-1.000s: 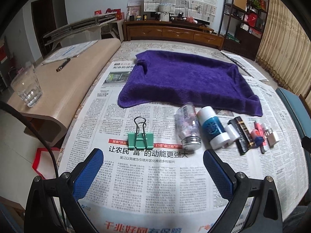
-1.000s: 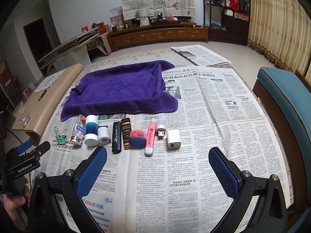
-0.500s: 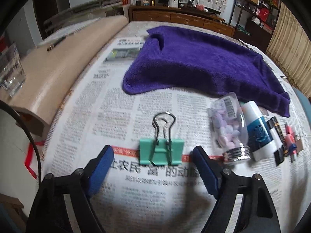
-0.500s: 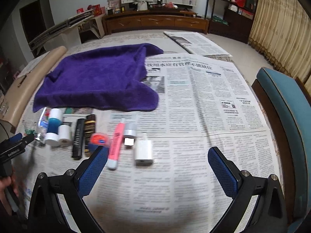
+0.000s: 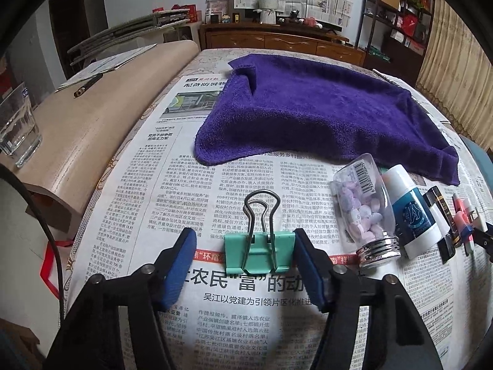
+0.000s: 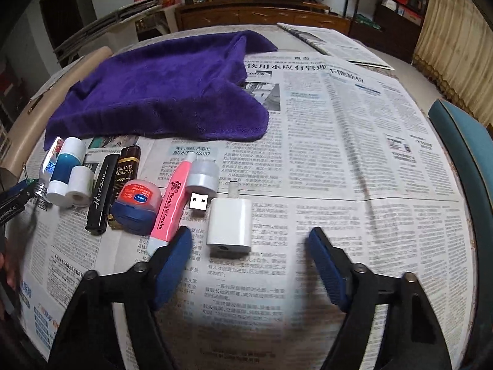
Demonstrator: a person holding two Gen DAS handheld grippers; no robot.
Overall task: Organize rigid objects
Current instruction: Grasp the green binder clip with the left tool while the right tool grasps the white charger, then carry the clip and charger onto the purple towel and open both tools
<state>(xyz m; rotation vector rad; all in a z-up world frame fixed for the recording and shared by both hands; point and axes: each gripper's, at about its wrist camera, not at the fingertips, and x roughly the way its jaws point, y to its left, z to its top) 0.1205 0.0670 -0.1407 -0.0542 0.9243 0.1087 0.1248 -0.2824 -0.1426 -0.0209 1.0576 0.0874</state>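
A mint-green binder clip (image 5: 257, 251) lies on the newspaper between the blue pads of my left gripper (image 5: 245, 237). The jaws are closing; the right pad is at the clip's edge and a gap remains on the left. In the right wrist view a white charger plug (image 6: 229, 226) lies flat just ahead of my right gripper (image 6: 249, 232), nearer its left pad. Those jaws are closing too, and neither pad touches the plug. The plug ends a row with a USB lamp (image 6: 201, 182), a pink flashlight earpick (image 6: 172, 203) and a red-and-blue tin (image 6: 137, 203).
A pill bottle (image 5: 363, 212) and a white-and-teal bottle (image 5: 413, 212) lie just right of the clip. A purple towel (image 5: 323, 114) is spread behind the row. A wooden bench (image 5: 92, 117) with a glass (image 5: 17, 129) stands at the left, a blue chair (image 6: 462, 141) at the right.
Both grippers have come down toward the table and their jaws have narrowed. The left now brackets the binder clip; the right has come down close behind the white charger plug.
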